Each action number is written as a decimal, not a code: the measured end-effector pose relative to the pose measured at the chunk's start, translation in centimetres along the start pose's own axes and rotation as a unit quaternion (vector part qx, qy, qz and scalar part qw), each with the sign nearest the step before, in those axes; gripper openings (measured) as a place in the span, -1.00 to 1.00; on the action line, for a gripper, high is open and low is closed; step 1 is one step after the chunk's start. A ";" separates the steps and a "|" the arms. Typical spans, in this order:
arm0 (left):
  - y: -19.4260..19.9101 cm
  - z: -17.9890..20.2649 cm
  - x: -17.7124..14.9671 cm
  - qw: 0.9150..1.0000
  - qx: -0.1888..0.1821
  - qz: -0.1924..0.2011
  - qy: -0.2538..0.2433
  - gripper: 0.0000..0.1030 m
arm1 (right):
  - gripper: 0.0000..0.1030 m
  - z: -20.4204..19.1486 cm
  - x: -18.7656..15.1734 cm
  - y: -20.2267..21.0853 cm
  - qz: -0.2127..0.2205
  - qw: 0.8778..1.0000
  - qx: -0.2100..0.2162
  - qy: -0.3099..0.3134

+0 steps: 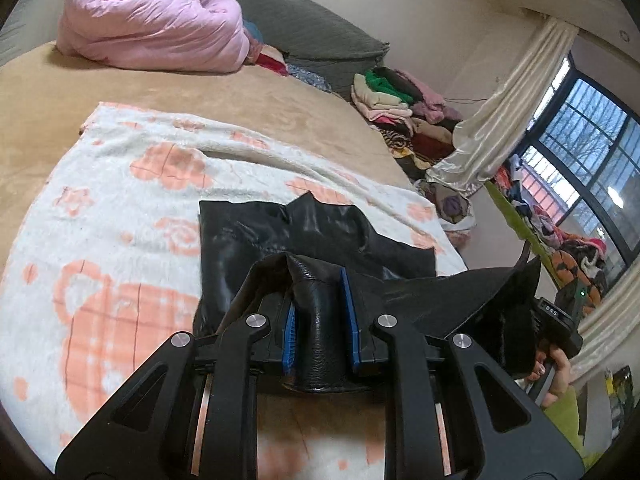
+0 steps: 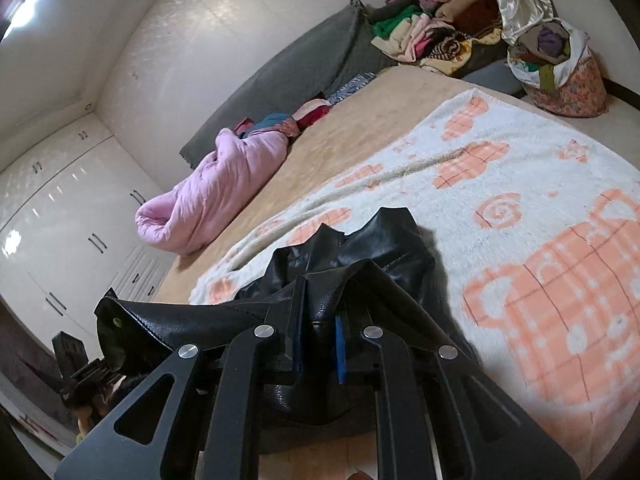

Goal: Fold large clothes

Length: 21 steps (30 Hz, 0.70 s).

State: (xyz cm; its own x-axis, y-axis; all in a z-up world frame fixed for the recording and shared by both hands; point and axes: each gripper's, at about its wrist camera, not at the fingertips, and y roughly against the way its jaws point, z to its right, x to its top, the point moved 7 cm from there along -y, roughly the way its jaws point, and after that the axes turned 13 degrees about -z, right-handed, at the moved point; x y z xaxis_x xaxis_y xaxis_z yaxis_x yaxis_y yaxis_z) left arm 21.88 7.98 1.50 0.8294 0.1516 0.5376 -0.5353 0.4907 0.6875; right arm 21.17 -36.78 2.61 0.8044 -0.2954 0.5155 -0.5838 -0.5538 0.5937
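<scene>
While the left gripper (image 1: 320,320) is clamped on a bunched fold of the black leather garment (image 1: 280,232), the right gripper (image 2: 318,340) is clamped on another fold of the same garment (image 2: 376,240). In each wrist view the blue pads (image 1: 351,320) press the leather from both sides, and a roll of leather hangs below the jaws.

The gripped edge is raised; the rest of the garment lies on the white blanket with orange patterns (image 1: 100,200), which covers the near part of the tan bed (image 1: 240,92). A raised flap of leather spans between the two grippers and blocks part of each view.

Farther out, a rolled pink quilt (image 1: 152,24) rests at the head of the bed against a grey headboard cover (image 1: 304,20). A pile of folded clothes (image 1: 400,108) lies beside the bed.

The left wrist view alone shows the window (image 1: 592,148), the cream curtain (image 1: 500,112), and the person's right hand (image 1: 556,368) on the other tool's handle. The right wrist view alone shows the white wardrobe doors (image 2: 68,216), a ceiling light (image 2: 28,4), a floral bag stuffed with clothes (image 2: 568,88), and the left tool (image 2: 76,364) at the lower left edge.
</scene>
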 end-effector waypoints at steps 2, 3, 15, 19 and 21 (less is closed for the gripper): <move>-0.8 -0.6 0.8 1.000 0.004 -0.003 0.007 -0.76 | -0.78 0.5 0.8 -1.2 -0.004 1.000 -0.010 -0.005; -1.3 -1.1 1.2 1.000 0.005 -0.005 0.013 -0.76 | -0.77 0.8 1.1 -1.7 -0.005 1.000 -0.016 -0.008; -7.8 -5.6 2.7 0.998 0.022 -0.042 0.046 -0.76 | -0.76 5.0 2.2 -9.7 -0.050 0.994 -0.096 -0.011; -9.0 -6.3 2.4 0.997 0.019 -0.046 0.052 -0.71 | -0.62 5.4 2.1 -10.6 -0.056 0.994 -0.096 0.006; -9.0 -6.5 2.4 0.997 0.010 -0.041 0.059 -0.69 | -0.43 5.0 2.2 -10.5 -0.054 0.995 -0.081 0.012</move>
State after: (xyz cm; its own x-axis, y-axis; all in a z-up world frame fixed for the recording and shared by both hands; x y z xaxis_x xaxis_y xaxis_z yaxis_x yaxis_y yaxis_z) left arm 29.74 9.53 -6.52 0.8834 0.2119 0.4180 -0.4662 0.4882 0.7377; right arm 29.60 -35.54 -5.59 0.8619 -0.2208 0.4565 -0.5054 -0.4486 0.7371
